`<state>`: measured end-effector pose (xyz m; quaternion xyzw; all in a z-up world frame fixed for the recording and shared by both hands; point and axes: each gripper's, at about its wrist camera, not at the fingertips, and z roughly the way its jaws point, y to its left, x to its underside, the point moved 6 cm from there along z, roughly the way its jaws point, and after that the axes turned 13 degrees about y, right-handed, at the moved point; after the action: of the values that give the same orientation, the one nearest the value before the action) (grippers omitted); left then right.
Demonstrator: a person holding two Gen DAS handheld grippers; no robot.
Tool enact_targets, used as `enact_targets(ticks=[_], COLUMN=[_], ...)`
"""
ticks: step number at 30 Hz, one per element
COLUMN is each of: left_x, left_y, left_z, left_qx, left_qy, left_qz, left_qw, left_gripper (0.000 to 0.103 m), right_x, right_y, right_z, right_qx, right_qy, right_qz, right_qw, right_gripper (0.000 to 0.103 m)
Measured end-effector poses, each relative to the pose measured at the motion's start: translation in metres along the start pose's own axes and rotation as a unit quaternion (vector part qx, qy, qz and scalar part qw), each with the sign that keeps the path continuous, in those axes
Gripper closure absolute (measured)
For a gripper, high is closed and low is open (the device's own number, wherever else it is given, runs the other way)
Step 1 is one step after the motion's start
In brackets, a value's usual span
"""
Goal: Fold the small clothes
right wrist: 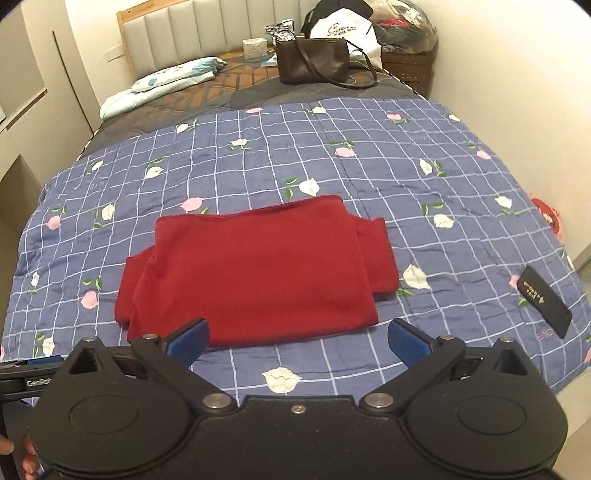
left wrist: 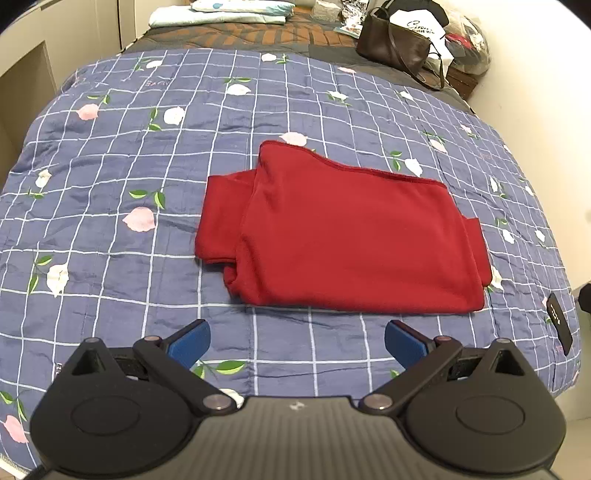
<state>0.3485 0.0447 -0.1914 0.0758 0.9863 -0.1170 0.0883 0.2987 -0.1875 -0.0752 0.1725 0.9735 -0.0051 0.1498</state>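
Your left gripper (left wrist: pixel 297 341) and right gripper (right wrist: pixel 298 341) both hover spread wide, holding nothing, above the blue floral quilt (left wrist: pixel 110 184), where the folded red garment (left wrist: pixel 343 236) lies mid-bed; a brown handbag (right wrist: pixel 314 61) sits by the padded headboard (right wrist: pixel 177 33).

A home bedroom — a bed (right wrist: pixel 461 192) under a blue checked flowered quilt (left wrist: pixel 110 229), a padded headboard (right wrist: pixel 184 33), folded pillows (right wrist: pixel 173 79), and a brown handbag (right wrist: pixel 314 61) beside stuffed bags (right wrist: pixel 402 26) by the wall.
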Motion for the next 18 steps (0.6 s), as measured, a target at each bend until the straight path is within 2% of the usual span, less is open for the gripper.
enact_targets(ticks=[6, 12, 18], left_x=[0.005, 0.016, 0.032], left_y=[-0.026, -0.054, -0.071], left_z=[-0.017, -0.037, -0.051], left_qx=[-0.026, -0.050, -0.065], left_qy=[-0.026, -0.054, -0.068], left_qz=[-0.016, -0.037, -0.082], left_qw=[0.9992, 0.9966, 0.9922], left_gripper=[0.000, 0.000, 0.000], right_x=[-0.003, -0.016, -0.023], right_y=[-0.012, -0.034, -0.052], right_z=[-0.012, -0.023, -0.032], right_qx=[0.012, -0.008, -0.034], right_qy=[-0.016, -0.037, -0.055], right_qz=[-0.041, -0.070, -0.107], right_qw=[0.999, 0.997, 0.992], right_gripper=[0.001, 0.001, 0.001])
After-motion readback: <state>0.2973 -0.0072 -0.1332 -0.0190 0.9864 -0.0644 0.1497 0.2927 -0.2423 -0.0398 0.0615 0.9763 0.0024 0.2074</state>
